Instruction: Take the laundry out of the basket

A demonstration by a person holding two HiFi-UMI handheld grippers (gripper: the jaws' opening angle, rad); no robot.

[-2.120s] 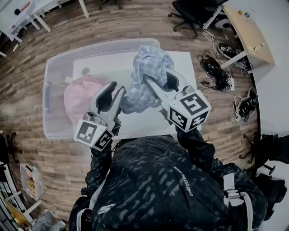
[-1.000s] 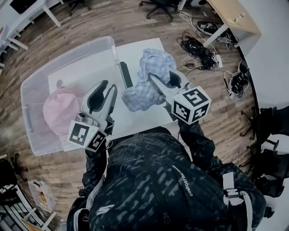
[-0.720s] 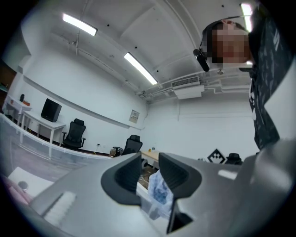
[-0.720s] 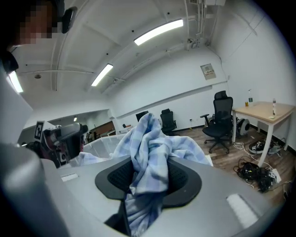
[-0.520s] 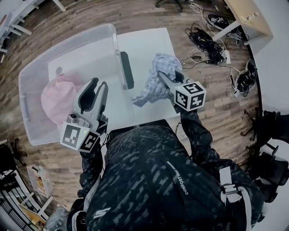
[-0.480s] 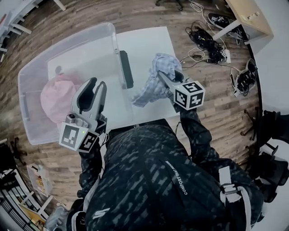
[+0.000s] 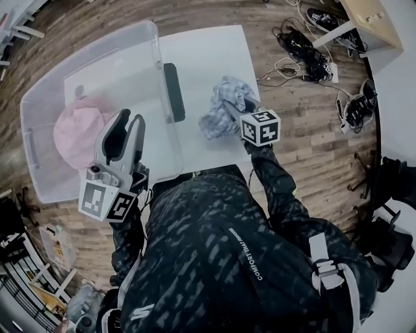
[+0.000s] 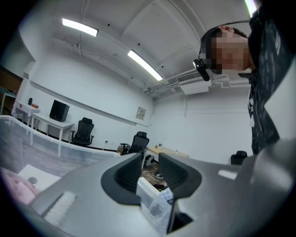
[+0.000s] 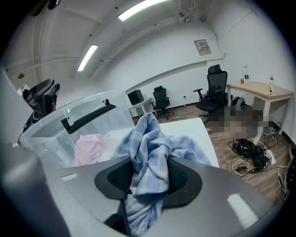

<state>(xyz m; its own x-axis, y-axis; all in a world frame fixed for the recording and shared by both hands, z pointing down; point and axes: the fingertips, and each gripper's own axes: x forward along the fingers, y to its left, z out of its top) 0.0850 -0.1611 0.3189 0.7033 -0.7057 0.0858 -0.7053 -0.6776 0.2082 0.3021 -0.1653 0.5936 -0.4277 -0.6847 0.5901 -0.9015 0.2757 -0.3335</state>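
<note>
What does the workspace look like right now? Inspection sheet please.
Surface: white table, carrying the bin.
Job's things: clear bin on the table's left part, pink garment inside; blue checked cloth outside the bin, over the table.
Clutter: nothing seen on the table.
Grippers: right gripper shut on the blue checked cloth; left gripper above the bin's near side, jaws slightly apart, nothing clamped.
Cables: tangle on the floor right of the table.
Surroundings: wood floor, beige desk, office chairs.
</note>
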